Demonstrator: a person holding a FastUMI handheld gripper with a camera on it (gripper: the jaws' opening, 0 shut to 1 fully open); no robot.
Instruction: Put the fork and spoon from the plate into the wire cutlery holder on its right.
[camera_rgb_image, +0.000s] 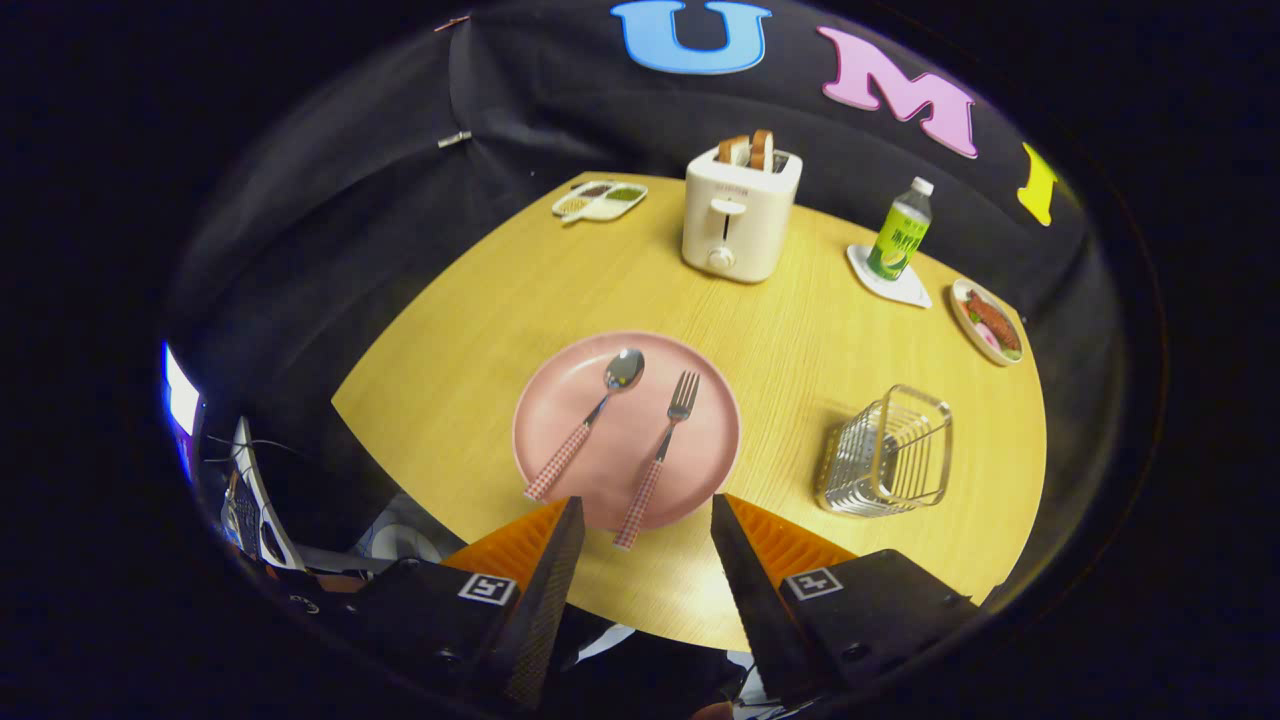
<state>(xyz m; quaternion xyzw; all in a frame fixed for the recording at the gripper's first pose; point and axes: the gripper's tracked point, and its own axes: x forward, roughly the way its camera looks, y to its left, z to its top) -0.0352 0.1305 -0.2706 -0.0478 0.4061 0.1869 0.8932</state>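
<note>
Two fingers (560, 560) of the gripper (647, 520) stand wide apart and hold nothing, hovering above the near edge of the table (480, 300). Between their tips shows the checked handle end of the fork (660, 455), which overhangs the near rim of the pink plate (700, 380). On the same plate, just to the fork's left, lies the spoon (590, 420), also unlifted; neither is in the holder yet. Judging by this, the fork is the easier first grab: come down on its handle where it clears the rim, jaws across its length. Right of the plate, apart from it, sits the wire holder (890, 455), tilted back with its mouth facing up. Bare wood lies between them, so the carry looks unobstructed; toaster (740, 215) and bottle (900, 230) stand well beyond.
</note>
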